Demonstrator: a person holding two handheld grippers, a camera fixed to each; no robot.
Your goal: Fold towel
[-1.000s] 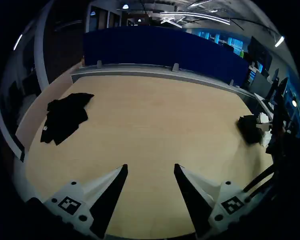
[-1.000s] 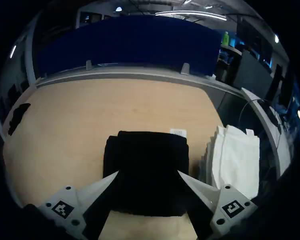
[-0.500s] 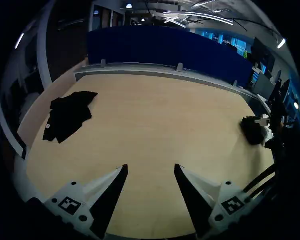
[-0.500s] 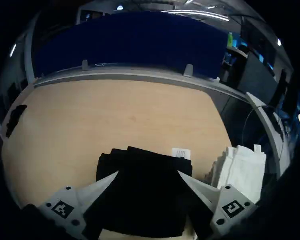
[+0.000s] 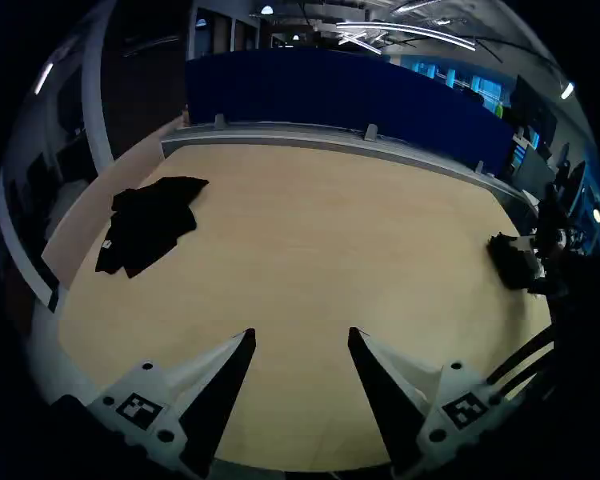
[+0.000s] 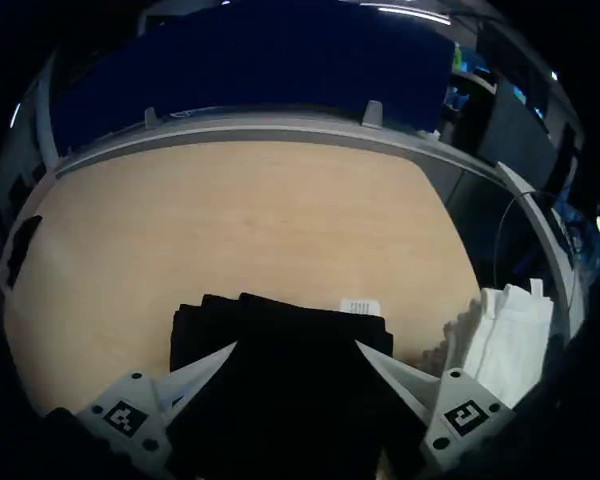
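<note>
At the worktop's [image 5: 316,232] right end, the folded black towel [image 6: 284,376] lies flat between the fingers of the right gripper [image 6: 296,346]. Those fingers stand wide apart, one along each side of the towel. Their dark inner faces merge with the fabric, so I cannot tell whether they touch it. A white label [image 6: 360,306] pokes out at the towel's far right corner. Compared with a second ago, the towel sits lower and nearer in the right gripper view, its far edge now close to the fingertips. The white stack [image 6: 508,336] at the worktop's right edge has slid outward, and less of it shows.

Near the worktop's front edge the left gripper [image 5: 300,332] hovers over bare wood, fingers apart and holding nothing, just as before. A crumpled black cloth [image 5: 148,224] lies by the worktop's left edge, well apart from both grippers. It has drifted slightly right in the left gripper view since a second ago, and the blue divider [image 5: 340,88] along the worktop's back edge has shifted the same way. From this view the towel [image 5: 510,258] is a small dark lump at the worktop's right edge.
</note>
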